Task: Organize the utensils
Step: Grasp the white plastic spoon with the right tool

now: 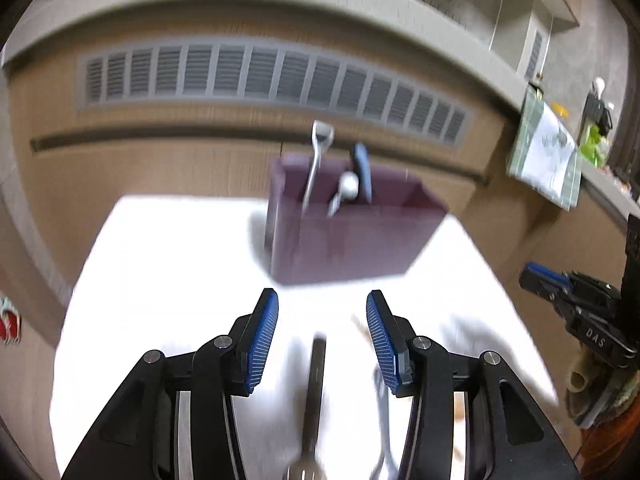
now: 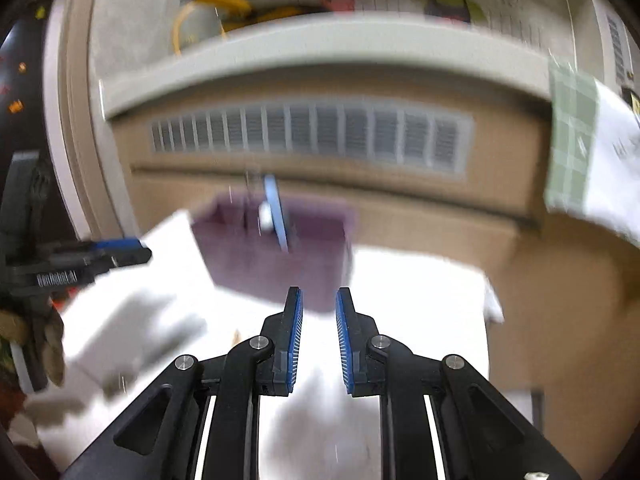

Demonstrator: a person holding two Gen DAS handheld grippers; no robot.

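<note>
Purple bin point(image 1: 352, 236) stood on the white table point(image 1: 160, 264) holding three utensils: fork point(image 1: 316, 160), spoon point(image 1: 344, 192), blue handle point(image 1: 362, 172). Two more utensils point(image 1: 314, 392) lay between the left gripper point(image 1: 322, 340) fingers, spread wide and empty; the right gripper point(image 2: 319, 340) stood narrowly parted, empty.

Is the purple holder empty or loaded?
Loaded: the purple holder has a metal utensil, a spoon and a blue handle standing inside.

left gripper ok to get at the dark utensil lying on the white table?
Probably yes. The left gripper has its jaws open and empty, with the dark utensil lying between them on the white table; nothing blocks it.
</note>
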